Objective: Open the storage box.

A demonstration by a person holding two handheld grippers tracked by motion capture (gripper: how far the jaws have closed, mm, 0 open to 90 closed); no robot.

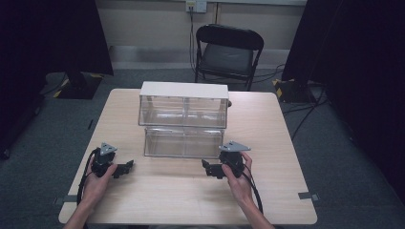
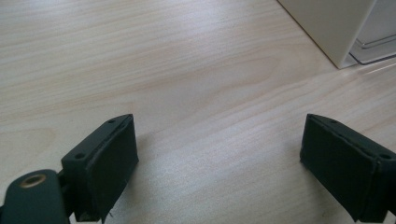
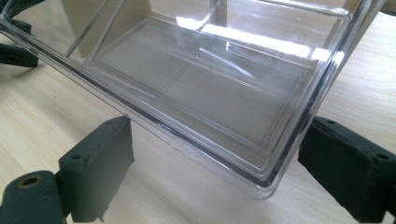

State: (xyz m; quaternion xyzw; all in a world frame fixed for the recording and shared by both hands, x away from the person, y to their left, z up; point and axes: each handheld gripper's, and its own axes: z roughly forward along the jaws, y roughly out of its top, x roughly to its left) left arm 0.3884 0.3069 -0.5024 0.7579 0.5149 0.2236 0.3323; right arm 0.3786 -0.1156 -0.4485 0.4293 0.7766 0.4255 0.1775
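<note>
Right gripper wide, straddling drawer corner at frame centre; left gripper wide, empty. Could slip off slick plastic, skewing it.

Right hand-held gripper, jaws apart, straddles a clear drawer corner, perhaps untouched.

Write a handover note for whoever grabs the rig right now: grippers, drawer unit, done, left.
Left gripper: open, empty, low over bare table, left of the drawer unit.
Right gripper: open, jaws standing either side of the front corner of the lower clear drawer, not clamped.
Drawer unit: white-topped, mid-table, two clear drawers. Upper drawer in; lower one pulled out toward the person, looks empty.
Done: lower drawer is out.
Left: probably push it back in or load it; nothing gripped yet.
</note>
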